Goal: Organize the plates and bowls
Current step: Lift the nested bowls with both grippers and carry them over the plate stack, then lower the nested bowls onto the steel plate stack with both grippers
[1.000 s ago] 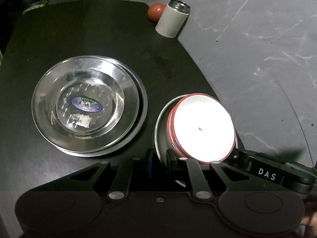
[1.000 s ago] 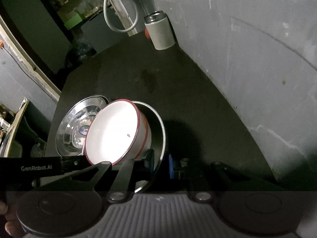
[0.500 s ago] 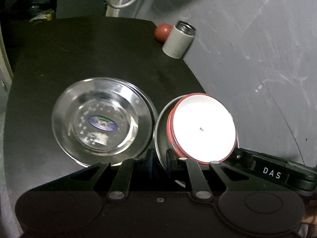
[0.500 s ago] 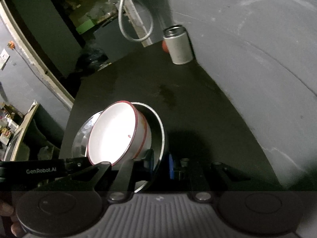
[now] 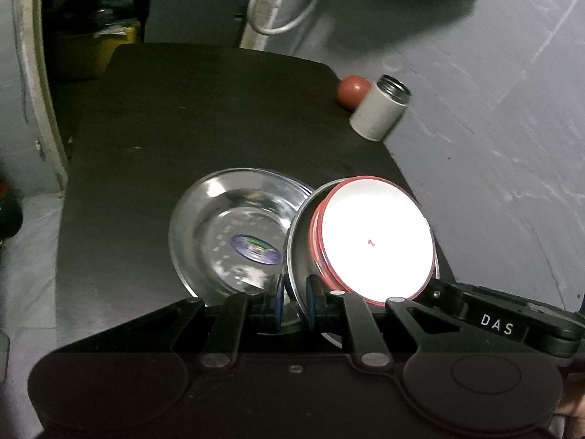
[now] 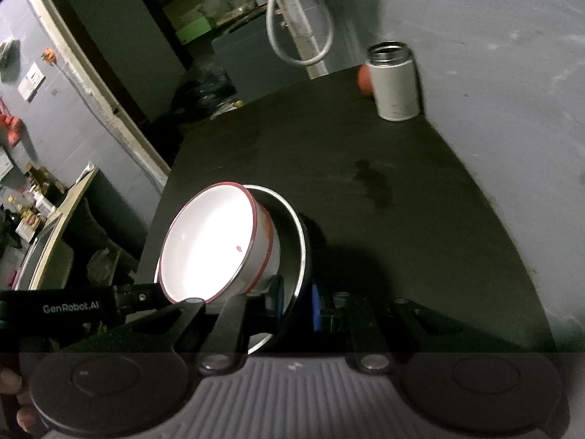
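Observation:
A white bowl with a red rim sits inside a steel plate, and both are tilted and held above the black table. My left gripper is shut on the plate's near rim. My right gripper is shut on the same plate from the other side, with the white bowl leaning left in it. A stack of steel plates lies on the table just left of the held plate, whose edge overlaps it in the left wrist view.
A white-and-steel canister and a red ball stand at the table's far right corner. Grey floor runs along the right edge. A white hose hangs beyond the table. Cluttered shelves are on the left.
Both grippers have risen with the plate and bowl and carried them left. The stack on the table now looks smaller and sits partly under the held plate's edge.

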